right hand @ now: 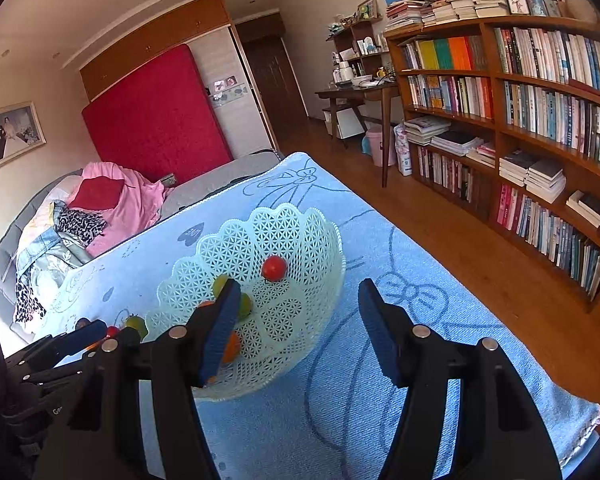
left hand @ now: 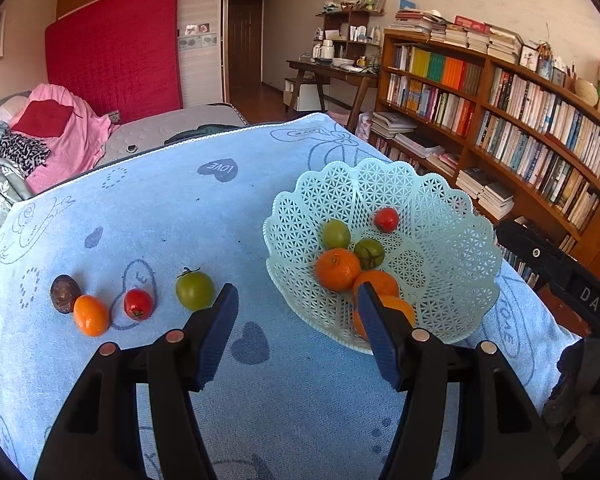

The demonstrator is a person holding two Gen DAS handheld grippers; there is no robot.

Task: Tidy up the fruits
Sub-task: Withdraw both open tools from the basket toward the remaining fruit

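Clearly the small round green tomato (left hand: 195, 290) on the blue towel-covered worktop (left hand: 172, 216) is light, smooth, bruisable: pinch its middle gently. Left gripper (left hand: 296, 300) and right gripper (right hand: 296, 300) gape half-open, empty.

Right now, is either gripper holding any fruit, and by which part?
Nothing is held. The left gripper and right gripper both stand open with no fruit between their pads.

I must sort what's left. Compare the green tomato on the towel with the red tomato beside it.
The green tomato is clearly bigger than the red tomato. Green shows a dark stalk at its top; red's stalk end faces the camera, low on its front. Green lies nearer the basket. Both are round, glossy, outside the basket.
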